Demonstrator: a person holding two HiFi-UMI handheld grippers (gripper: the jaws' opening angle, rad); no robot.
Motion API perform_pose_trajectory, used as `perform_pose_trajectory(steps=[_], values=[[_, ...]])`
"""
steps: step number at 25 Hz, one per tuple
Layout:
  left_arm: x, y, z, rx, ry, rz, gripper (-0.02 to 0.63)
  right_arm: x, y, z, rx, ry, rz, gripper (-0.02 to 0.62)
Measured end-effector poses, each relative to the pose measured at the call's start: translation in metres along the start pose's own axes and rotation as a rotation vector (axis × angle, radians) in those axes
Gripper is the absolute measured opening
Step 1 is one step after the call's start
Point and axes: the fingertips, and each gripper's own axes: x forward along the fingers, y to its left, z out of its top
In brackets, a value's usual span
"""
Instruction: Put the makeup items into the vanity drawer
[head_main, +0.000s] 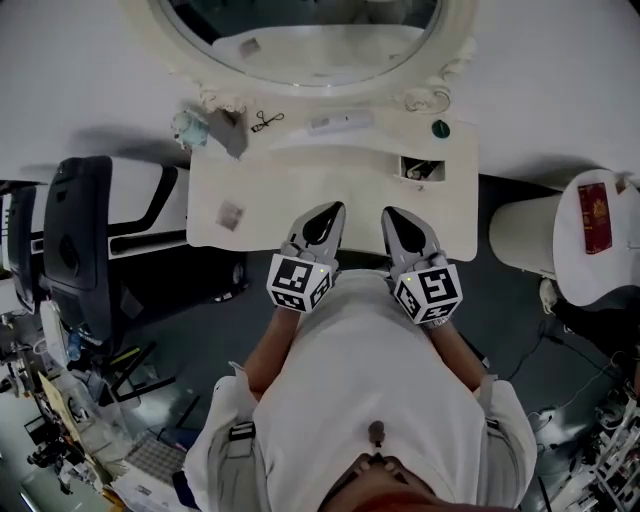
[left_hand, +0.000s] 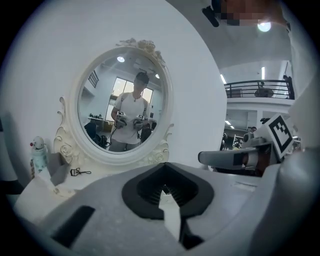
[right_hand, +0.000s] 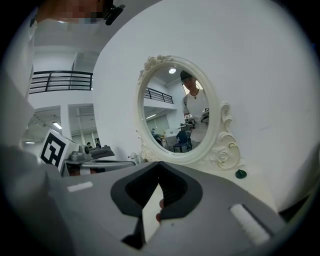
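Vanity white | eyelash curler beside mirror | floor dark

Head view looks down; both gripper views face the mirror.

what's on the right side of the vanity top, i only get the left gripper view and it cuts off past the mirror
Observer: a small dark green round cap sits on the white vanity top, by the right foot of the white oval-framed mirror.
Operator: anything open over there
Observer: yes, a small rectangular opening in the top, nearer the person than the cap, with dark items inside that I can't identify.
Operator: and the front edge
Observer: a small pale square item lies alone at the front left of the top.
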Motion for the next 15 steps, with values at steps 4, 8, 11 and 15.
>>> perform_pose_trajectory(steps=[4, 8, 11, 15], values=[[-0.042, 0.038, 0.007, 0.015, -0.024, 0.014, 0.006, 0.026, 0.062, 0.009, -0.049, -0.023, 0.021, 0.008], [-0.075, 0.066, 0.012, 0.010, -0.057, 0.009, 0.006, 0.049, 0.117, -0.003, -0.106, -0.003, 0.044, 0.008], [-0.094, 0.075, 0.008, 0.018, -0.063, -0.029, 0.006, 0.063, 0.143, -0.018, -0.126, 0.022, 0.038, 0.008], [-0.111, 0.081, -0.002, 0.054, -0.046, -0.090, 0.006, 0.073, 0.164, -0.031, -0.106, 0.030, 0.005, 0.008]])
